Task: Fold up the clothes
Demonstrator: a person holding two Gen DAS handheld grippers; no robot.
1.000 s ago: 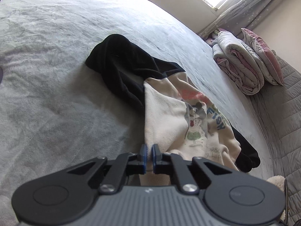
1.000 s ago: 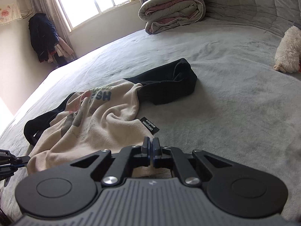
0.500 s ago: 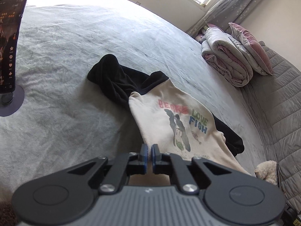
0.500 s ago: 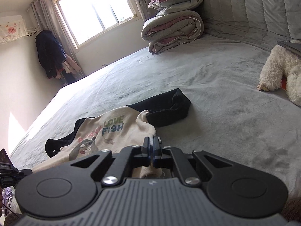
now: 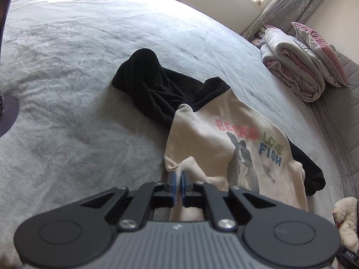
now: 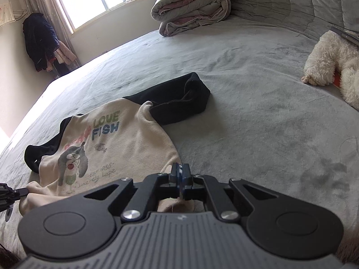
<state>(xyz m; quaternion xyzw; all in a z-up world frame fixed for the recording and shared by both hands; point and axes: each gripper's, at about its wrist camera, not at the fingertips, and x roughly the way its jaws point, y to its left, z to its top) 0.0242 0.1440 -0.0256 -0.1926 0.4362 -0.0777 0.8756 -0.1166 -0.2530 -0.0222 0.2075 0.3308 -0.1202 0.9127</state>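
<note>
Each hand-held gripper, left (image 5: 177, 180) and right (image 6: 180, 172), is clamped on the hem of the shirt (image 5: 226, 143), spread print-up on the bed (image 5: 67, 89); no fold made yet.

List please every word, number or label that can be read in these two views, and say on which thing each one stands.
"LOVE" – green letters on the cream sweatshirt.
"FISH" – blue letters under it.
"EST. 1988" – small script beside the printed animal.
Pink word before "LOVE" – too blurred to read.
Script line under "EST. 1988" – cannot be read surely.
"DAS" – small tag at the corner of the left wrist view.
Wall hanging – print too small.
</note>
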